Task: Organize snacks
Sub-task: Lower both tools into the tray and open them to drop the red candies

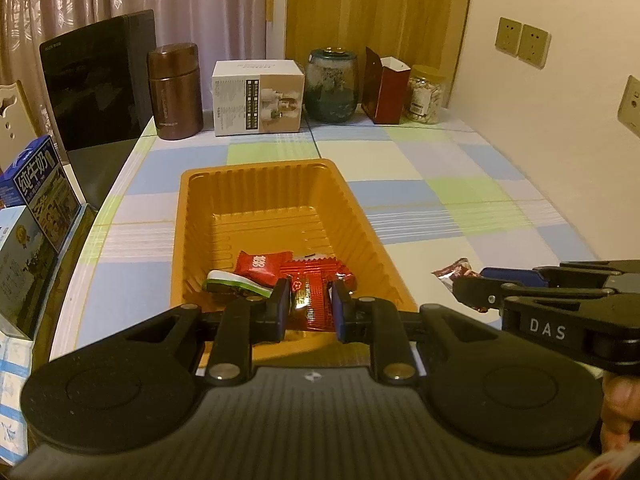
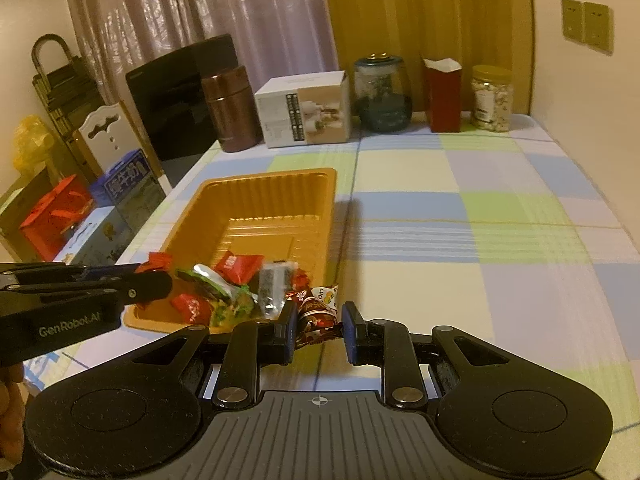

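Note:
An orange plastic tray [image 1: 200, 216] lies on the checked tablecloth. Several wrapped snacks sit at its near end, among them a red sweet [image 1: 256, 264] and a green-and-white packet [image 1: 236, 284]. My left gripper [image 1: 311, 285] hovers over that near end, shut on a shiny red packet [image 1: 310, 310]. Just off the tray's near right corner, my right gripper [image 2: 319, 309] is shut on a brown-and-red wrapped snack [image 2: 316, 320]. Each gripper shows in the other's view: the right gripper [image 1: 476, 294] from the side, and the left gripper [image 2: 154, 282] with red wrapper poking past its tip.
Along the table's far edge stand a brown flask [image 1: 176, 92], a white box [image 1: 258, 98], a glass jar [image 1: 331, 86], a dark red carton [image 1: 386, 92] and a plastic jar of nuts [image 1: 426, 94]. Milk boxes [image 1: 38, 196] are stacked beside the table's left edge. A wall [image 1: 560, 120] bounds the right side.

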The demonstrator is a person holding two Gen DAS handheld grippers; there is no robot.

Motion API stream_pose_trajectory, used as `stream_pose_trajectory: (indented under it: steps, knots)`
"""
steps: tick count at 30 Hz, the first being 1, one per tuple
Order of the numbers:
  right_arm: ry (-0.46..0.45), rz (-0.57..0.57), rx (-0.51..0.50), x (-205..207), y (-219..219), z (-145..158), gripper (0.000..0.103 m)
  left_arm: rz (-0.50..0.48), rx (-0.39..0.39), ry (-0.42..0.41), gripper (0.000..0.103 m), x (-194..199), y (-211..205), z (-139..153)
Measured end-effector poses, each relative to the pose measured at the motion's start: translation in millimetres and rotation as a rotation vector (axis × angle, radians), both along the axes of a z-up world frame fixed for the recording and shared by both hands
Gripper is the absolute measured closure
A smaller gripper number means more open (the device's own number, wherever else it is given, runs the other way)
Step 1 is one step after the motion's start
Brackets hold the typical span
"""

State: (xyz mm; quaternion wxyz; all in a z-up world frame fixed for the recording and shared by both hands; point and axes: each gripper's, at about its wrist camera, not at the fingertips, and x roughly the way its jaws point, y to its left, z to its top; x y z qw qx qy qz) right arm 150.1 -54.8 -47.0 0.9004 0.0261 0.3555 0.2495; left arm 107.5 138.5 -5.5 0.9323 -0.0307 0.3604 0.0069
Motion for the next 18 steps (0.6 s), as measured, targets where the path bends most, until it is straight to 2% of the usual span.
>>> stream_pose_trajectory:
  steps: [18]
  knots:
    - [0.027, 0.05, 0.01, 47, 38, -15, 0.079, 0.006, 0.001, 0.046, 0.083, 40, 30, -25]
